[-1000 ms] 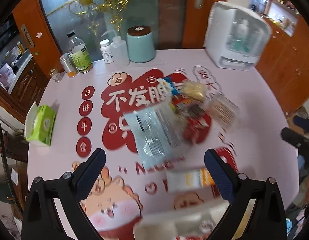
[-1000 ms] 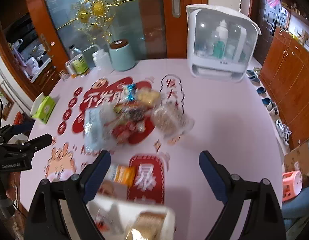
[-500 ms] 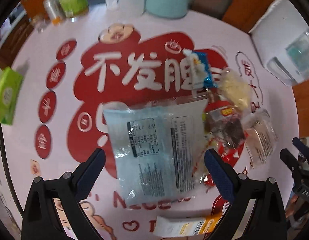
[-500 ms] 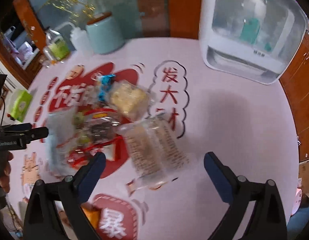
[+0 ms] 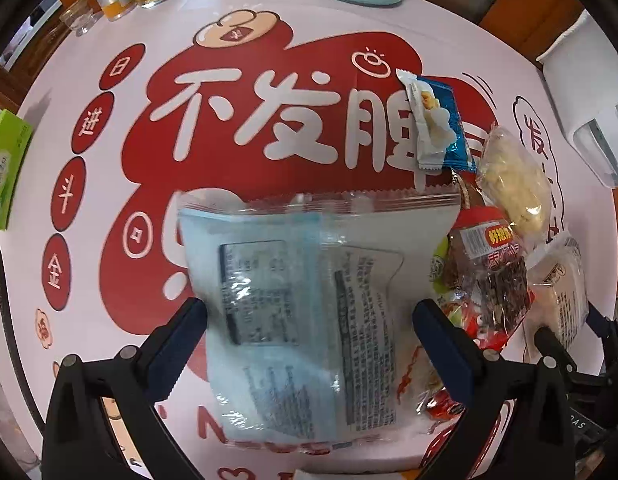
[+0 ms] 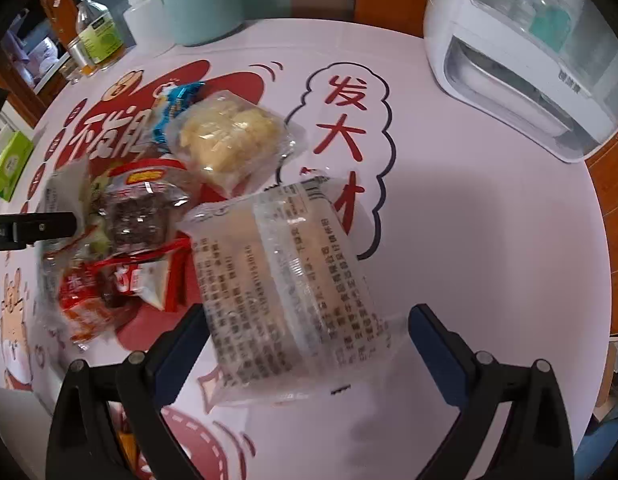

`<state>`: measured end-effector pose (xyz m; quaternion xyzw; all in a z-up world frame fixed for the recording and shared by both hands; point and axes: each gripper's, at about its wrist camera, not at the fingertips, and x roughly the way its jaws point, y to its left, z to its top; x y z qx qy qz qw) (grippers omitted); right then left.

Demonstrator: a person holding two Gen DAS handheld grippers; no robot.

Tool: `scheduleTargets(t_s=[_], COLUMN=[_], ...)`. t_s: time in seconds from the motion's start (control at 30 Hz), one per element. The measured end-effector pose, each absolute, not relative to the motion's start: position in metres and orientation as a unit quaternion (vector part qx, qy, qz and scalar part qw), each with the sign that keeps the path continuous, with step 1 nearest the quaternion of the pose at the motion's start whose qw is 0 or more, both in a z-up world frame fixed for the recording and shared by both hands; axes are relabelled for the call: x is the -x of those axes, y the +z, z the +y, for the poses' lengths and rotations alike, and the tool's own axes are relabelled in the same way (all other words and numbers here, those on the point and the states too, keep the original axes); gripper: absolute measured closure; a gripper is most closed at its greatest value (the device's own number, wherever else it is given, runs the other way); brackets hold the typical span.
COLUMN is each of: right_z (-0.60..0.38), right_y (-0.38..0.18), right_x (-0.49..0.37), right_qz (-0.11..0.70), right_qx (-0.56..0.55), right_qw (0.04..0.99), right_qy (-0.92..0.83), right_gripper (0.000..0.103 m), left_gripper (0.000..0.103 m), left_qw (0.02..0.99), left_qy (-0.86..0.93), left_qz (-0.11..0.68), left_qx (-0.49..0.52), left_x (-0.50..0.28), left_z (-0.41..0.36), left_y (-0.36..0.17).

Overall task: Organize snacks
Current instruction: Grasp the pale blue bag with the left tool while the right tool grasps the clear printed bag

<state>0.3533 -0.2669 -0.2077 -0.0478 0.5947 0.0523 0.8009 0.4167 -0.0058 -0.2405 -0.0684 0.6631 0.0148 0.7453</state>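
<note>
In the left wrist view, the left gripper point(image 5: 309, 320) hangs with jaws apart astride the pale blue packet point(image 5: 293, 296), flat on the surface point(image 5: 461, 60); closing on it seems next. In the right wrist view, the right gripper point(image 6: 309, 320), jaws apart, straddles the clear printed packet point(image 6: 285, 280) beside the snack pile point(image 6: 141, 216).

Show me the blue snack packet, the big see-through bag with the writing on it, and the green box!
blue snack packet point(image 5: 437, 124), left wrist view, middle of the wrapper.
big see-through bag point(image 5: 309, 300), left wrist view, centre of its printed back.
green box point(image 5: 5, 164), left wrist view, its front face.
</note>
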Motion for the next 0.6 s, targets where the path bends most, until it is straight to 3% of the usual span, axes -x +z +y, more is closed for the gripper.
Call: scheduleTargets(t_s=[0.23,0.27,0.33,0.43,0.6], right_z=[-0.269,-0.270,-0.272,-0.272,-0.266], right_y=[-0.213,-0.213,-0.213,-0.210,-0.206], right_x=[-0.354,-0.354,-0.353,-0.348,-0.328], right_qz=[0.594,0.593,0.591,0.590,0.590], right_qx=[0.024,0.017,-0.006,-0.016,-0.013], right_qw=[0.803,0.803,0.805,0.806,0.806], right_qy=[0.050,0.048,0.052,0.047,0.042], right_gripper=[0.004,0.006,0.019,0.022,0.026], left_gripper=[0.000,0.000,0.000,0.000,0.013], left_qw=[0.753,0.753,0.751,0.740,0.752], left_qy=[0.030,0.031,0.030,0.020,0.008], left_qz=[0.655,0.655,0.657,0.671,0.658], left_qx=[0.054,0.057,0.061,0.049,0.041], left_x=[-0.417,-0.416,-0.414,-0.410,-0.391], left_z=[-0.010,-0.011,-0.009,-0.011,-0.008], left_y=[-0.241,-0.241,-0.242,-0.249,-0.246])
